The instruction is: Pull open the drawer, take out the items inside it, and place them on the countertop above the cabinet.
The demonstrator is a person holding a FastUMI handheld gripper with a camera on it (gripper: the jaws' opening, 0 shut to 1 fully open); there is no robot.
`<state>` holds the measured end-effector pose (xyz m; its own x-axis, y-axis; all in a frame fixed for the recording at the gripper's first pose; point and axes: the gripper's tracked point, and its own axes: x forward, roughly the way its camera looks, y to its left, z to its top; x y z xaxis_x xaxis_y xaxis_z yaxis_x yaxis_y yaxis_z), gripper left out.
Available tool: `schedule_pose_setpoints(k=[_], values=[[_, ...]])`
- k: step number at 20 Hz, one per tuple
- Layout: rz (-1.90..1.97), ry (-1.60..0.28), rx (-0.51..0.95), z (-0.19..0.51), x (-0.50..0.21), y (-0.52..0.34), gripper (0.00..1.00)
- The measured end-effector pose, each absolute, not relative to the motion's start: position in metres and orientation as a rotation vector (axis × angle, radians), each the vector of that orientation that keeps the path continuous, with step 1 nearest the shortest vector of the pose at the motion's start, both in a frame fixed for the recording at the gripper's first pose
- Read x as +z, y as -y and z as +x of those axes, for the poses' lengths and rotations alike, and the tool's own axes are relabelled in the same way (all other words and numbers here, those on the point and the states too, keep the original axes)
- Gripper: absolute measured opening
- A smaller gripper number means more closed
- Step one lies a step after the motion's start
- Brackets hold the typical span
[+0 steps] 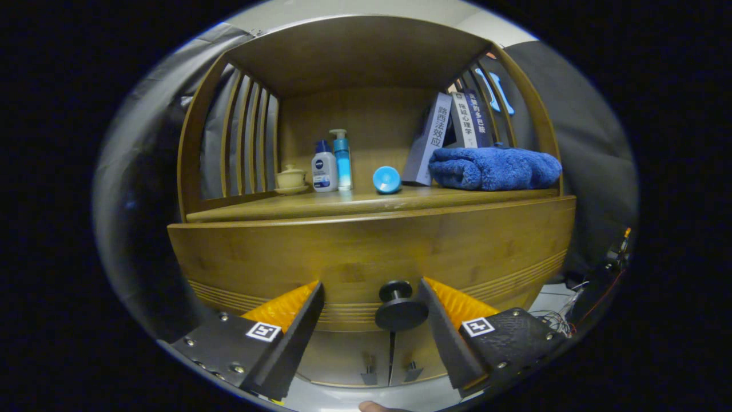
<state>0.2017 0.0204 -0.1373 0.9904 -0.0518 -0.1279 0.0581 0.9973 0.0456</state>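
Observation:
The wooden drawer front (366, 252) spans the cabinet just ahead of me and looks closed. Its black round knob (399, 308) sticks out between my fingers, closer to the right finger (443, 320) than to the left finger (300, 320). My gripper (370, 283) is open, with the jaws wide on either side of the knob and neither touching it. The drawer's inside is hidden. Above it lies the wooden countertop (354, 203).
On the countertop stand a lidded cup (290, 177), two bottles (331, 166), a blue round object (386, 179), leaning books (452, 131) and a folded blue towel (494, 167). Slatted sides and a roof enclose the shelf. Two cabinet doors with small handles (390, 373) sit below the drawer. Loose wires (555, 323) lie beyond the right finger.

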Motion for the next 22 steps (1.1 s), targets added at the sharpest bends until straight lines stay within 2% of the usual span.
schedule_pose_setpoints(k=[13,18,22], values=[[-0.023,-0.128,-0.064,0.217,-0.146,-0.018,0.99],[-0.034,-0.192,-0.04,0.194,-0.162,-0.02,0.99],[-0.011,-0.198,-0.039,0.15,-0.166,-0.017,0.99]])
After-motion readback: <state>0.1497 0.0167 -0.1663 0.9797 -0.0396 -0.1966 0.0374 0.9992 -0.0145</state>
